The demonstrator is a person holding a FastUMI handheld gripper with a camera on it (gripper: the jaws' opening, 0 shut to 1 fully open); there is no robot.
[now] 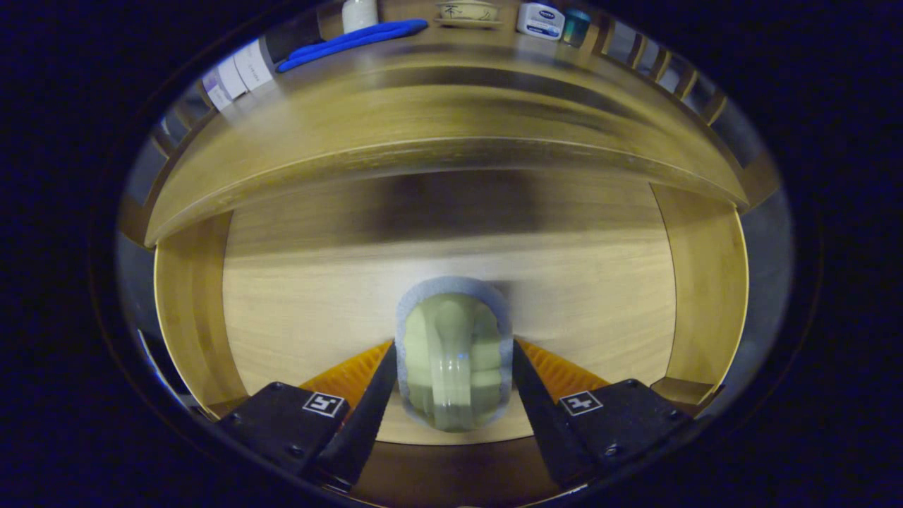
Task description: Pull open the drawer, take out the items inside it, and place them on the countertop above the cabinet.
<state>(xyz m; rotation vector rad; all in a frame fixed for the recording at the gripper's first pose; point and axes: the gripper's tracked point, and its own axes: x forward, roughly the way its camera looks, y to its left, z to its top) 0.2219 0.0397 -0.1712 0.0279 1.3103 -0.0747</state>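
Sitting between the two fingers of the gripper (453, 367) is a pale green item (451, 353) in a whitish foam-like wrap, above the open drawer (296, 296). The fingers stand narrowly apart, one close against each side of it; whether both press on it is unclear. Light wooden boards form the drawer's floor and side walls. Beyond, on the countertop (437, 106), lie a blue object (353, 41), a bowl (468, 11) and a white tin (540, 20).

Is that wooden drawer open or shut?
Open. The drawer shows its bare floor and side walls beneath the countertop, and the gripper reaches inside, jaws closed on a pale green item.
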